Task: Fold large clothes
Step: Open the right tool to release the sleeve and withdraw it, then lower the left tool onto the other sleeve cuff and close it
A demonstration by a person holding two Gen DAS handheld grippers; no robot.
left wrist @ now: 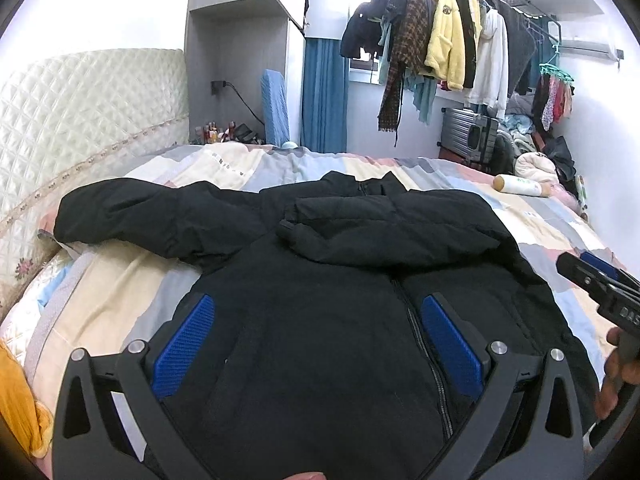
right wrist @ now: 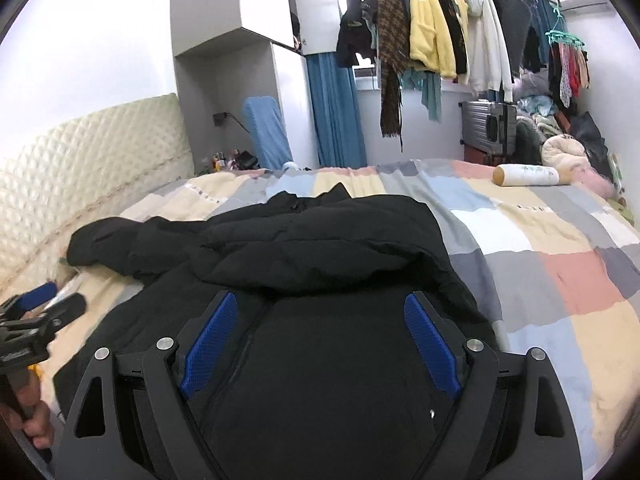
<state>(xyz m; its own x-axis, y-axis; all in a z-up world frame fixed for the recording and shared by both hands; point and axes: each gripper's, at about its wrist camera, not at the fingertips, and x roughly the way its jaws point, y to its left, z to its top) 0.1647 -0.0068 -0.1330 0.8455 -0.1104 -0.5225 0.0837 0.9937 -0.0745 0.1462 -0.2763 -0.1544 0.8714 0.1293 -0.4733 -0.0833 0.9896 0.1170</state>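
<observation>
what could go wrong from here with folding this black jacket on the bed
The right sleeve is folded across the black jacket's chest but looks puffy and loose, so it may slide off when the body gets folded. The left sleeve still lies stretched toward the headboard; skipping it would leave a lopsided fold. Both the left gripper and right gripper are open and hold nothing, and the padded fabric may slip from the fingers.

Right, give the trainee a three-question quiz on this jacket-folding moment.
1. True or false: the black jacket lies on a bare wooden floor.
2. Which sleeve is already folded across the chest? A) the one toward the headboard B) the one on the other side
3. Fill in: both the left gripper and right gripper are ____.

Key: 1 false, it lies on the patchwork quilt; 2 B; 3 open, gripping nothing.
</observation>
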